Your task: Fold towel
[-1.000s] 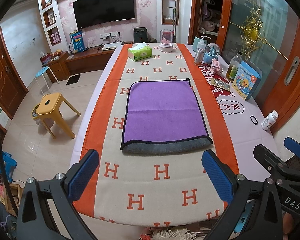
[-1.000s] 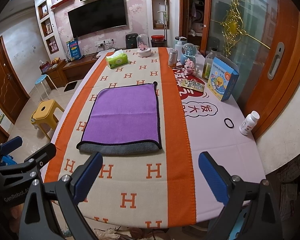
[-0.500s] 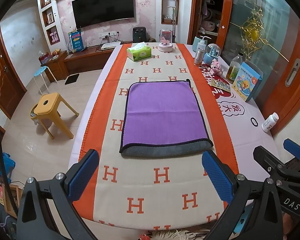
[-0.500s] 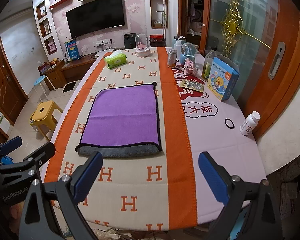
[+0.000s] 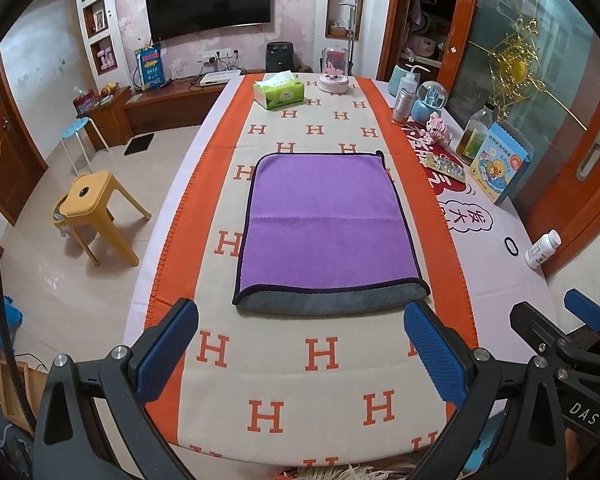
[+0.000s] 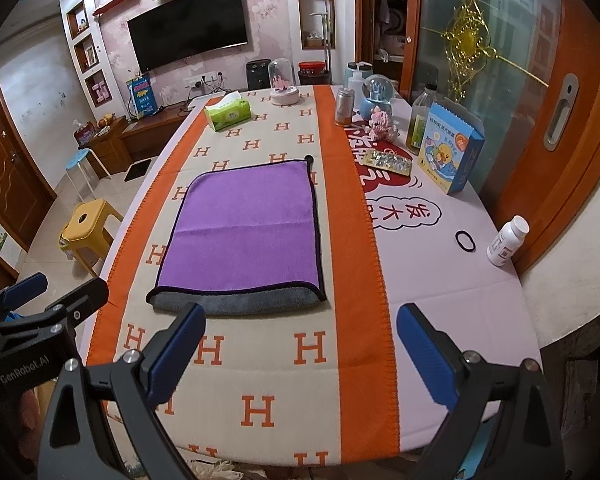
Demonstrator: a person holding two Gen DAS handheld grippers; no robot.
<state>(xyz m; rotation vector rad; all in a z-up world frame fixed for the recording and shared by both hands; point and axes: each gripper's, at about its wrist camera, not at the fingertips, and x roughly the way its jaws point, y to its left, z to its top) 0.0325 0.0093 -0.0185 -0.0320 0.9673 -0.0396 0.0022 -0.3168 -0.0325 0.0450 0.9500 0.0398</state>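
Observation:
A purple towel [image 5: 324, 224] with black trim and a grey underside lies flat on the H-patterned table runner [image 5: 312, 360], folded over with the grey fold at its near edge. It also shows in the right wrist view [image 6: 248, 228]. My left gripper [image 5: 300, 352] is open and empty, held above the table's near end, short of the towel. My right gripper [image 6: 296, 356] is open and empty, to the right of the left one, also short of the towel. Each gripper shows at the edge of the other's view.
A green tissue box [image 5: 278, 94] and a glass dome [image 5: 334, 70] stand at the far end. Bottles, a snow globe, a blue carton [image 5: 500, 168], a hair tie [image 5: 511, 246] and a pill bottle [image 5: 542, 249] line the right side. A yellow stool [image 5: 90, 208] stands on the floor at left.
Both views have shifted slightly back and up from the towel, so more of the table's near end shows. Both grippers stay open. The towel has not moved.

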